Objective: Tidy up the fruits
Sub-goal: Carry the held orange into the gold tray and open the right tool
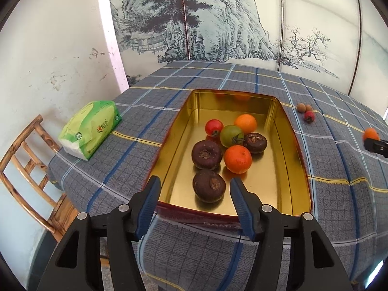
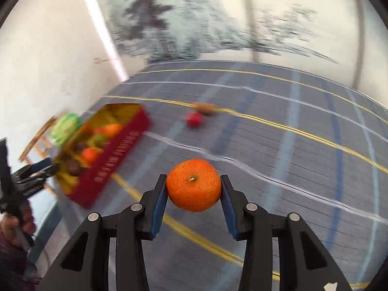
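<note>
So the right gripper [image 2: 194, 188] has its blue pads clamped on a round orange tangerine [image 2: 194, 184], stem nub facing the camera, held above the blue plaid tablecloth [image 2: 291, 145]. The left gripper [image 1: 194, 189] hangs wide open, holding nothing, over the near end of the gold rectangular tin [image 1: 291, 169], which holds three dark brown fruits, two tangerines, a red tomato and a green one.

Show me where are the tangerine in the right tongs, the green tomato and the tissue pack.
tangerine [image 2: 194, 185]: right wrist view, peel near stem.
green tomato [image 1: 230, 134]: left wrist view, top skin.
tissue pack [image 1: 91, 127]: left wrist view, green wrapper.
</note>
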